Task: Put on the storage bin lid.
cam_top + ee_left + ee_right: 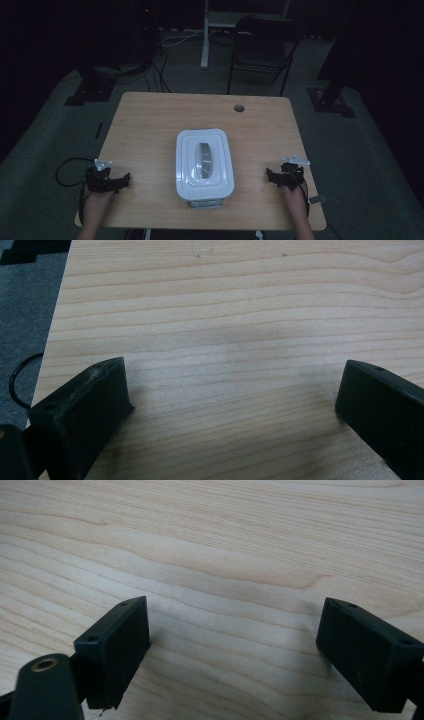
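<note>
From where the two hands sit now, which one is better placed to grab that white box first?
Probably the right gripper: it sits slightly nearer the white box than the left gripper. It is close, though; both rest on the table with jaws open and empty.

Left hand point(95, 202) enters from bottom edge, forearm angled slightly inward, gripping left gripper point(125, 179) low over table — jaws pointing right, toward centre. Close-up from left gripper view: left gripper point(235, 390) with jaws spread wide, nothing between them. Right hand point(296, 200) mirrors it (forearm rising from bottom edge), holding right gripper point(268, 175) with jaws pointing left. Right gripper view: right gripper point(234, 630) — jaws equally wide apart, empty, tips just above wood.
</note>
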